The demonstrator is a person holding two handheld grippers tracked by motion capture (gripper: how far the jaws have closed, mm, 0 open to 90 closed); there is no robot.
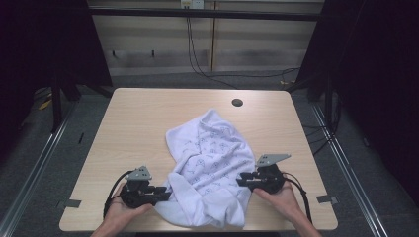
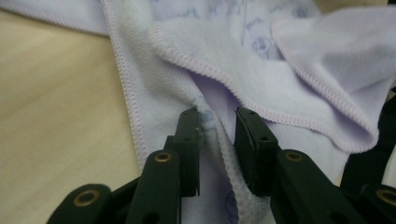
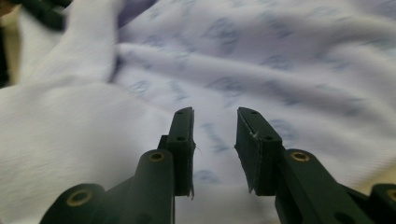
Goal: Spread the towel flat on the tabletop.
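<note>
At the near edge of the desk (image 1: 138, 113) we hold both tools against a crumpled white towel (image 1: 210, 163). Our left tool (image 1: 163, 192) stands partly open, a stitched fold of the towel's hem rising between its jaws; we cannot tell whether the pads press it. Our right tool (image 1: 242, 180) is also partly open at the towel's near right side, with printed cloth lying loose in the gap and nothing gripped. The towel, patterned with small blue-grey marks, spreads from between our two tools toward the far middle of the desk. Beyond it, near the far edge, sits a round cable hole (image 1: 237, 102).
</note>
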